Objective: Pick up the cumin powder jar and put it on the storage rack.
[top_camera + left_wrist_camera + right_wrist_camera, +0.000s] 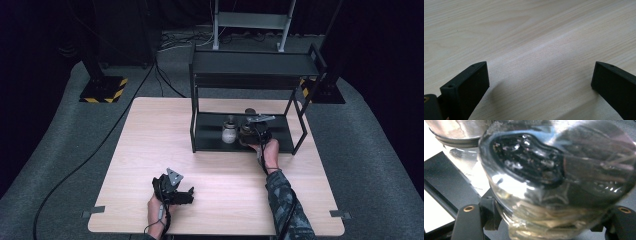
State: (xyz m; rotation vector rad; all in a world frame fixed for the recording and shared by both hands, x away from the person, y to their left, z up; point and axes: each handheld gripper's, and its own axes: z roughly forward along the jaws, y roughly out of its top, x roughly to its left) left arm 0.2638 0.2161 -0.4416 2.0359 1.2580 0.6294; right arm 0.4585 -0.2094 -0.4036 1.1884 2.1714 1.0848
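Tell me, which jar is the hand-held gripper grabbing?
The dark jar on the rack's bottom shelf, inside the right hand-held gripper. The white jar stands free beside it.

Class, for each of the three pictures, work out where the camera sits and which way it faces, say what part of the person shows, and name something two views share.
High view: above the person's side, facing forward and down on the table and black shelf rack; both forearms, hands and grippers show.
Left gripper view: on the left gripper, facing bare tabletop; its two jaws stand wide apart.
Right gripper view: on the right gripper, close against a glass jar between its jaws.
Shared: the glass jar on the rack's lower shelf appears in the high view and right gripper view.
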